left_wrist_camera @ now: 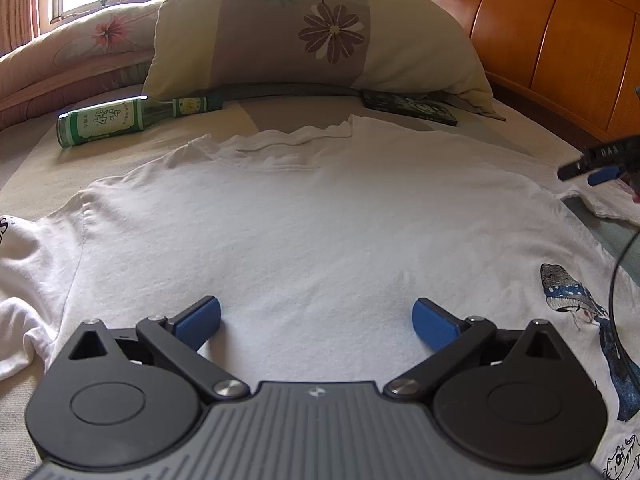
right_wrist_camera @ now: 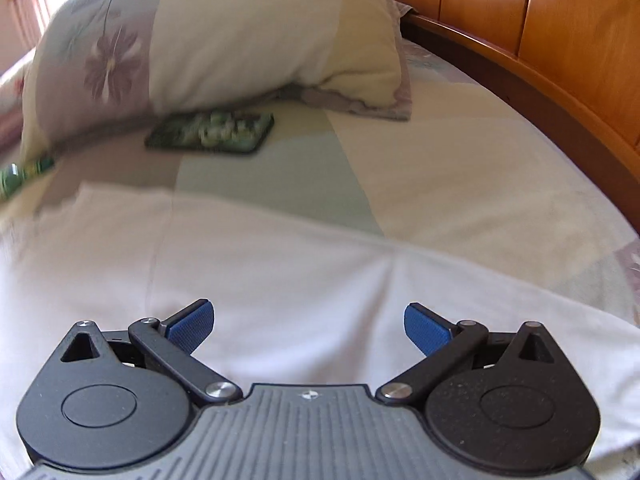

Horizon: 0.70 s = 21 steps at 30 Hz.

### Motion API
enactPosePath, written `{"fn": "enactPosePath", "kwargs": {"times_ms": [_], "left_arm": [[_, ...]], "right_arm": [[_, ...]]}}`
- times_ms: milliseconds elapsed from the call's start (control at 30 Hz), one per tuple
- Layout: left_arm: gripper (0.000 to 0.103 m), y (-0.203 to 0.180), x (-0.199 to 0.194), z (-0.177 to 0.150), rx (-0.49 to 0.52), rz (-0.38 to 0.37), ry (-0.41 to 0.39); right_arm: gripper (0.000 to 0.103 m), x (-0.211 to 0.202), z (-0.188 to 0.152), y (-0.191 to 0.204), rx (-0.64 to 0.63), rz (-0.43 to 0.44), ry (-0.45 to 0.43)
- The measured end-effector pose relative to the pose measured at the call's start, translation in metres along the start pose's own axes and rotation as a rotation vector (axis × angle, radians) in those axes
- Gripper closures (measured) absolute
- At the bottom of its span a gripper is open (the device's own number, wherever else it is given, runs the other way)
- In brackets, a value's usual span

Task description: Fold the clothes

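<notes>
**White T-shirt flat on bed, both grippers wide, nothing held**

Orientation: T-shirt (left_wrist_camera: pixel 304 220) lies spread on the bed (left_wrist_camera: pixel 36 160), directly ahead of and under the left gripper (left_wrist_camera: pixel 316 322). Long axis runs straight away from the gripper; collar at the far end toward the pillow (left_wrist_camera: pixel 304 28), body toward the gripper.

Appearance: white, mostly smooth, light ripples at collar. One sleeve bunched to the gripper's left, w/ partial dark lettering. Printed graphics (blue mushroom, cartoon figures) at the gripper's right.

Grippers: left gripper jaws spread wide, pads (left_wrist_camera: pixel 200 322) just above cloth, nothing between them. Right gripper (right_wrist_camera: pixel 308 328) likewise spread, over white fabric, holding nothing; contact w/ cloth cannot be told.

Obscured: hem hidden under left gripper body. Right-wrist view motion-blurred; shirt edges soft there. Green bottle (left_wrist_camera: pixel 120 120) and dark flat item (left_wrist_camera: pixel 408 106) beyond the collar, print unreadable. Right sleeve cut off at frame edge.
</notes>
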<state>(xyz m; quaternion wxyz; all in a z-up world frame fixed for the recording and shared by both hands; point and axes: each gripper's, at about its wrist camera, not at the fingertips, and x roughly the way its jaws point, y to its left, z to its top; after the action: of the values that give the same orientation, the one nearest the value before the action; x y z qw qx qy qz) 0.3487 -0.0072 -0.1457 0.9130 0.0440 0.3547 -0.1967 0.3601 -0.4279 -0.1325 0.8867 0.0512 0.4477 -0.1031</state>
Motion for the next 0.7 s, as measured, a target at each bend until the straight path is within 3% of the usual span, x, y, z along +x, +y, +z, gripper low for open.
{"fn": "enactPosePath", "kwargs": {"times_ms": [33,100,267,333,467,600,700], "left_arm": [[0.001,0.000,0.000,0.000,0.001,0.000,0.000],[0.001,0.000,0.000,0.000,0.003,-0.001,-0.001],[0.001,0.000,0.000,-0.001,0.006,-0.001,-0.001],[0.001,0.000,0.000,-0.001,0.006,-0.001,-0.001],[0.001,0.000,0.000,-0.001,0.006,-0.001,-0.002],[0.001,0.000,0.000,-0.001,0.006,-0.002,-0.002],[0.001,0.000,0.000,-0.001,0.010,-0.001,-0.004]], "right_arm": [[0.000,0.003,-0.009,-0.003,-0.027,-0.037,0.027],[0.000,-0.002,-0.025,-0.022,-0.039,-0.020,-0.012],[0.000,-0.023,-0.033,-0.058,0.059,0.008,0.020],[0.000,-0.039,-0.035,-0.062,0.077,0.020,-0.025],[0.000,-0.057,-0.041,-0.099,0.263,0.027,-0.088],[0.000,-0.047,-0.052,-0.159,0.453,-0.082,-0.040],[0.000,-0.042,-0.056,-0.183,0.459,-0.128,-0.071]]}}
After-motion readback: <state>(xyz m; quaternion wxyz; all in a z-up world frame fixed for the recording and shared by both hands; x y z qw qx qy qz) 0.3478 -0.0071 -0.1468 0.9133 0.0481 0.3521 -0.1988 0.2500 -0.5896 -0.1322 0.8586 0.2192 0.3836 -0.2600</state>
